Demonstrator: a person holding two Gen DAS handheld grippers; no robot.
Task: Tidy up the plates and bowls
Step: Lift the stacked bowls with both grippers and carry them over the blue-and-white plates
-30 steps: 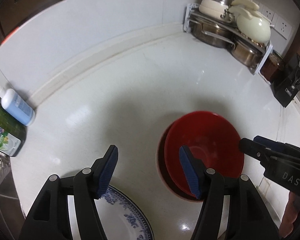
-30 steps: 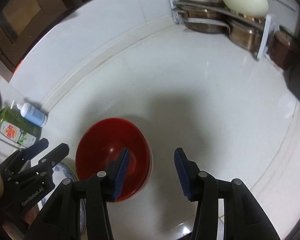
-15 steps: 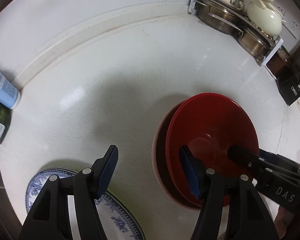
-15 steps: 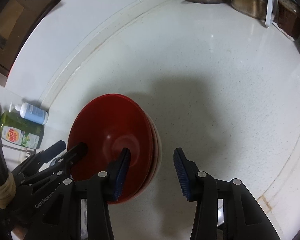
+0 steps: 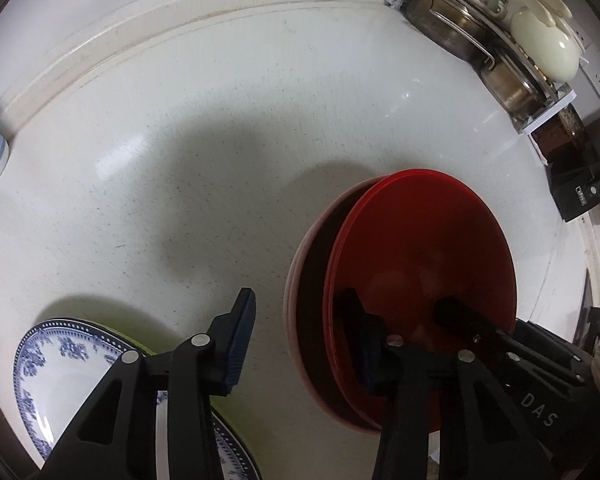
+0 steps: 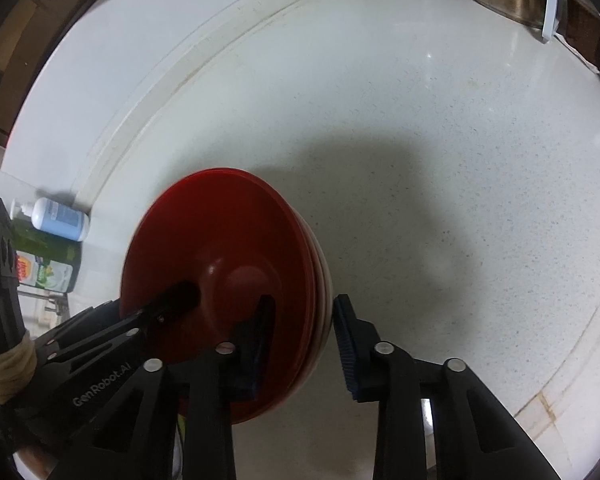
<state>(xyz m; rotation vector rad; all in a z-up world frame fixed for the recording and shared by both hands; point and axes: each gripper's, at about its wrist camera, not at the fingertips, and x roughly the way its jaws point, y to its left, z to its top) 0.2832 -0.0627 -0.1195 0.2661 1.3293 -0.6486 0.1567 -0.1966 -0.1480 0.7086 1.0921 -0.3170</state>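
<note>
A stack of red bowls [image 5: 416, 264] nested in a pale-rimmed bowl stands on the white counter, also in the right wrist view [image 6: 236, 248]. My left gripper [image 5: 300, 344] is open, straddling the stack's left rim: one finger inside, one outside. My right gripper [image 6: 304, 340] is open, straddling the right rim the same way. A blue-and-white patterned plate [image 5: 60, 364] lies on a green plate at the lower left.
A rack of steel pots and cream lids [image 5: 500, 28] stands in the far right corner. A blue soap bottle [image 6: 60, 220] and a green detergent bottle [image 6: 46, 264] stand at the left by the sink. A black box [image 5: 580, 188] sits at the right.
Both grippers have moved down and closer to the red bowls, so that each now has one finger inside the top bowl. The bowls have not moved.
</note>
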